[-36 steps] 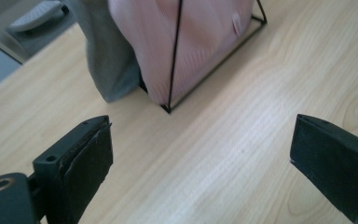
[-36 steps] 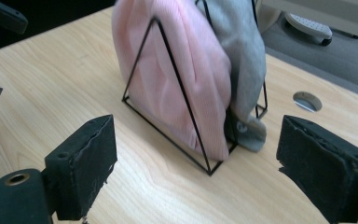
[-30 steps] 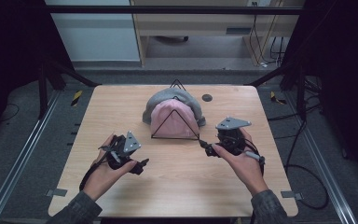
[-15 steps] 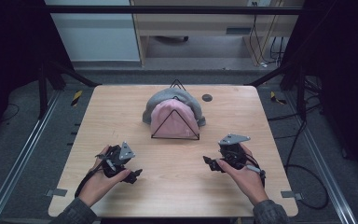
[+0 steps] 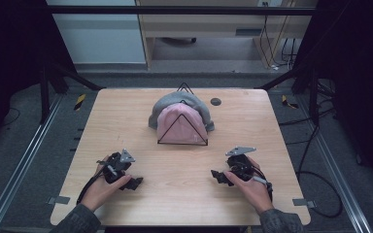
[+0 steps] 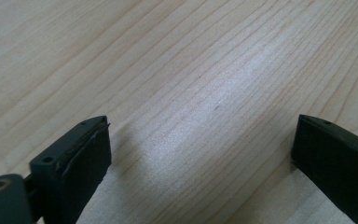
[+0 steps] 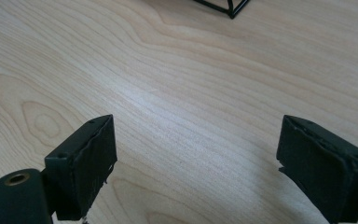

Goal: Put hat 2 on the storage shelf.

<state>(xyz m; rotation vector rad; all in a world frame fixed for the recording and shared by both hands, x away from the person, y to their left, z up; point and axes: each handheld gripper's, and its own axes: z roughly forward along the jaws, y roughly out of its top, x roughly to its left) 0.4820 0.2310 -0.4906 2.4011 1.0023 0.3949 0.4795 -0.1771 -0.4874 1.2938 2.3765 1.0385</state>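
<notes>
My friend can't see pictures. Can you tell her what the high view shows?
A pink hat on a black wire stand, with a grey hat behind, sits on a wooden table. Nearer, the left hand-held gripper and right hand-held gripper rest open.

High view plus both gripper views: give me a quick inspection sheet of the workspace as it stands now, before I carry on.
Surface: light wooden table, bare grain under both grippers.
Job's things: pink hat draped on a black wire stand; grey hat behind and partly under it.
Clutter: small dark round thing near the far edge; what it is cannot be told.
Grippers: left gripper and right gripper both low over the near half of the table, jaws wide apart, nothing between them.
Cables: one trails from each gripper; more lie on the floor at right.
Surroundings: dark frame legs, grey floor, yellow-black tape, a light cabinet beyond.
</notes>
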